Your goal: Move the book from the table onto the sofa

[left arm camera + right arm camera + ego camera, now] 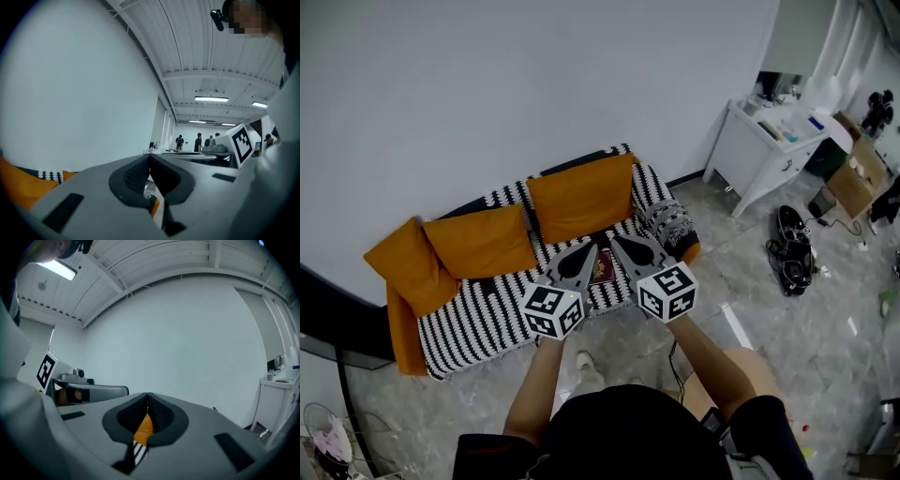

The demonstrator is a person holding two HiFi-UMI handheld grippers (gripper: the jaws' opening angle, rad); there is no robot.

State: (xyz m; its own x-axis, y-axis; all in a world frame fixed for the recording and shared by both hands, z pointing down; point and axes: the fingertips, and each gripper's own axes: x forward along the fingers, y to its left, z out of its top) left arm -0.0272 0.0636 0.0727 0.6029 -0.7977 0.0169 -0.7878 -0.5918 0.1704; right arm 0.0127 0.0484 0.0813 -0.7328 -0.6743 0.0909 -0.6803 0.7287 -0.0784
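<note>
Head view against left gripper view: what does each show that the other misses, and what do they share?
Head view only: the dark red book lying on the seat of the striped sofa, the white table at right, and black gear on the floor. Left gripper view only: the ceiling lights and people standing far across the room. Both: the left claw, shut and empty, the right claw beside it, an orange cushion and the white wall.
</note>
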